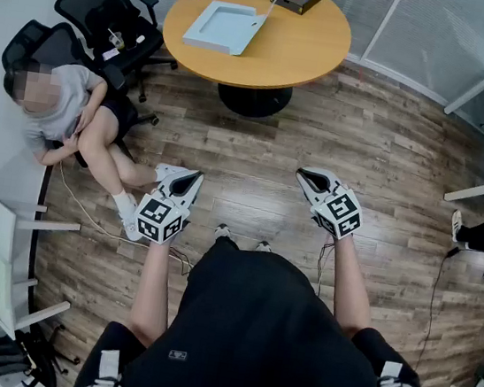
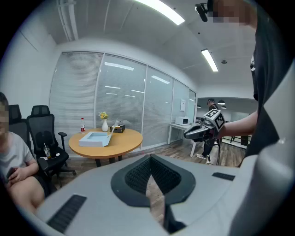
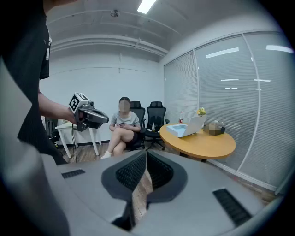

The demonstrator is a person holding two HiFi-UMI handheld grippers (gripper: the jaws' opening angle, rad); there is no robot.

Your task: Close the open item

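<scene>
The open pale-blue box [image 1: 219, 26], lid tilted up on its right, lies on the round wooden table [image 1: 306, 54] at the top centre of the head view. Lower in the frame, well apart from the table, the left gripper [image 1: 188, 181] and the right gripper [image 1: 311, 181] hover over the plank floor [image 1: 389, 164]. Each has its jaws closed together on nothing.

You're in a black short-sleeved top [image 1: 265, 343] with a small dark label [image 1: 176, 355] on the front and a pale strap [image 1: 106, 373] near each shoulder. Your left hand-held gripper [image 1: 192, 177] and right hand-held gripper [image 1: 305, 176] match. Each has a light grey shell, black ribbed pads [image 2: 138, 173], dark slotted vents, and a cube [image 1: 161, 219] of black-and-white square markers.
</scene>
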